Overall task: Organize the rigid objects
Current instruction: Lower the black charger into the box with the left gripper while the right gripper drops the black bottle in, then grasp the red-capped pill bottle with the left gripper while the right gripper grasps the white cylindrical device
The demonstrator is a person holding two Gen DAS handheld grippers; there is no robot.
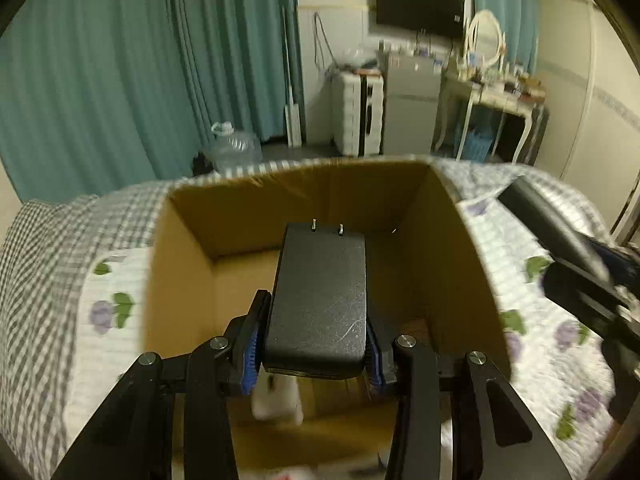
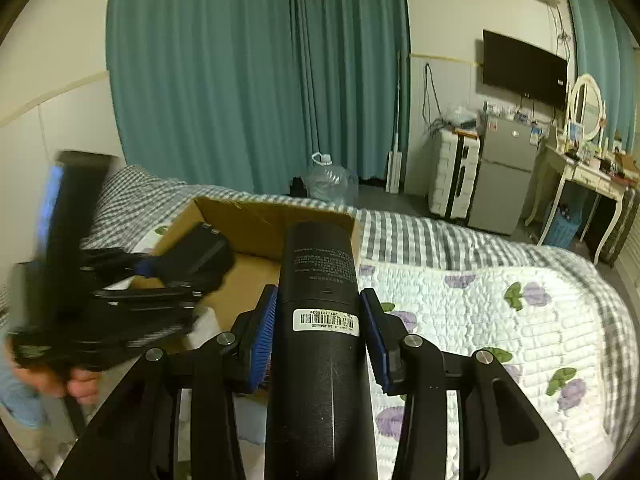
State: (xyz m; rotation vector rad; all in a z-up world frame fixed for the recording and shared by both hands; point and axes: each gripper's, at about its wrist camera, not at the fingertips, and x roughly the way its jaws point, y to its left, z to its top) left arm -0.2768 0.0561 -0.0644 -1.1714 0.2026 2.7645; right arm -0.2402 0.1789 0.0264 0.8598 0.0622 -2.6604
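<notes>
Curtains [image 2: 256, 76]: teal, drawn.
Television [image 2: 524, 68]: dark, wall-mounted.
Fridge [image 2: 502, 176]: grey, beside white suitcase [image 2: 454, 176].
Water jug [image 2: 332, 180]: clear, on floor.
Mirror [image 2: 586, 106]: oval, white-framed.

Right tool [image 2: 318, 336]: blue-padded fingers clamped on a black cylinder [image 2: 318, 304] bearing a barcode label. Left tool [image 2: 160, 276], blurred, holding a black adapter [image 2: 198, 250] over an open cardboard box [image 2: 256, 220]. Box rests on a bed [image 2: 500, 300] with floral quilt.

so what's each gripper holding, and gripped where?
Left gripper: black power adapter, clamped at its rear end. Right gripper: black cylinder, clamped mid-body near its barcode label.
</notes>
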